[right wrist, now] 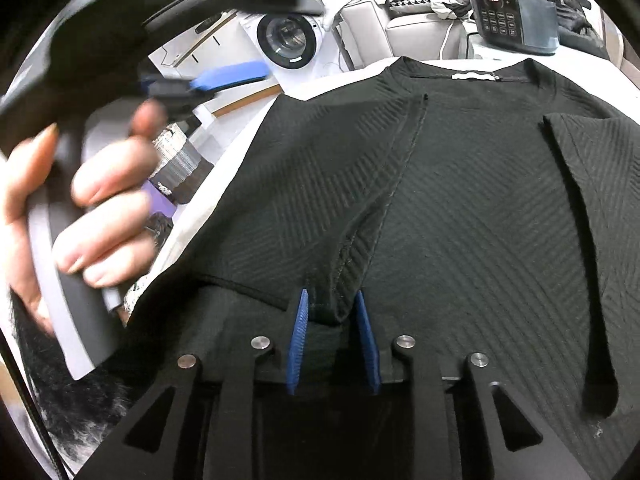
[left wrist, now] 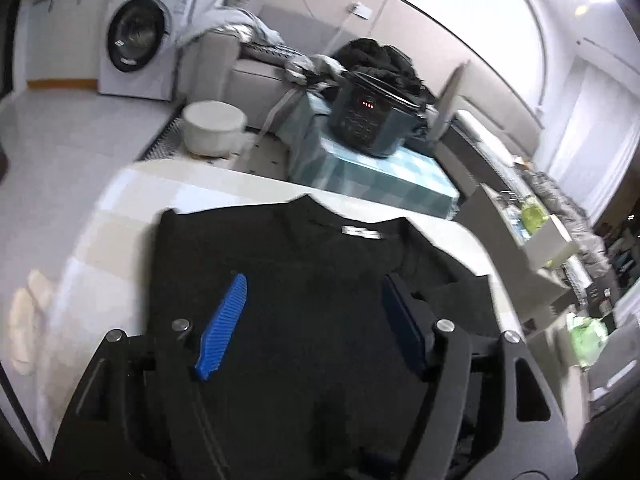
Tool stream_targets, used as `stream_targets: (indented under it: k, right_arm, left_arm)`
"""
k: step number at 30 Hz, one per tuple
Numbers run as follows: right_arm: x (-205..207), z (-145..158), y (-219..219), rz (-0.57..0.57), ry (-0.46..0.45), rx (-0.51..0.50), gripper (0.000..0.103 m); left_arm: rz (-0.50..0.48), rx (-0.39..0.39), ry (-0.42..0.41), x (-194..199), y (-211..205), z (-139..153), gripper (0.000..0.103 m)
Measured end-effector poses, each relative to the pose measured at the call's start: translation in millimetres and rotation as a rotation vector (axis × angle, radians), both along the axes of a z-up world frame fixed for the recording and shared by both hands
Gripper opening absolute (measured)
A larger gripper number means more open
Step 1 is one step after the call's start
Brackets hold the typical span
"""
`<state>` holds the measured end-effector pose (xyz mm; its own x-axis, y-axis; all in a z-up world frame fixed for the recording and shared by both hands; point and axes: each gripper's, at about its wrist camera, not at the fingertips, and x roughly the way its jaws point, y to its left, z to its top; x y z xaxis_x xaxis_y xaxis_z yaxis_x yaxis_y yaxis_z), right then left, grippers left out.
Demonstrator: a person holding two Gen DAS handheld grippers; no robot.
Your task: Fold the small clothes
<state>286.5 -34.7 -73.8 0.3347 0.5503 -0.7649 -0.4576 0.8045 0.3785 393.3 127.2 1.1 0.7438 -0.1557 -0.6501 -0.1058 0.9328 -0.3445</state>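
A black ribbed shirt (right wrist: 460,200) lies flat on the white table (left wrist: 100,240), its neckline and white label (right wrist: 474,76) on the far side. Both sleeves are folded in over the body. My right gripper (right wrist: 332,296) is at the near part of the shirt, and a raised fold of black fabric fills the gap between its blue pads. Above the shirt (left wrist: 280,264), my left gripper (left wrist: 316,280) hangs with its jaws wide and nothing between them. In the right wrist view a hand (right wrist: 100,208) holds that left gripper up at the left, blurred, with one of its blue pads (right wrist: 236,74) showing.
Beyond the table a dark pressure cooker (left wrist: 372,120) stands on a teal checked cover (left wrist: 380,176), with dark clothes piled behind it. A white tub (left wrist: 214,128), a grey sofa (left wrist: 256,68) and a washing machine (left wrist: 140,40) lie further back. Boxes and clutter (left wrist: 548,240) fill the right side.
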Motion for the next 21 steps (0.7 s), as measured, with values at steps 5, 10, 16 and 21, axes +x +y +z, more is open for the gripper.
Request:
stream_targets:
  k: [5,10,16,21]
  right_arm:
    - [7.5,3.2,-20.0,-0.087,-0.002,0.064,0.057]
    - [20.1,-1.5,-21.9,-0.082,0.050,0.138,0.057]
    - [22.0,-3.5,-5.0,-0.031,0.053,0.147,0.035]
    - [16.1,-3.9,-0.4,-0.027,0.023,0.110,0.008]
  left_arm:
    - [0.087,0.054,0.055,-44.9,26.4,-14.8,0.067]
    - [0.050,0.111,0.113,-73.3,20.2,-44.9,0.067]
    - [0.042,0.123,0.150,-90.5,16.6,-61.9,0.067]
    - [0.061,0.182,0.137,-98.5,11.2,-57.0,0.067]
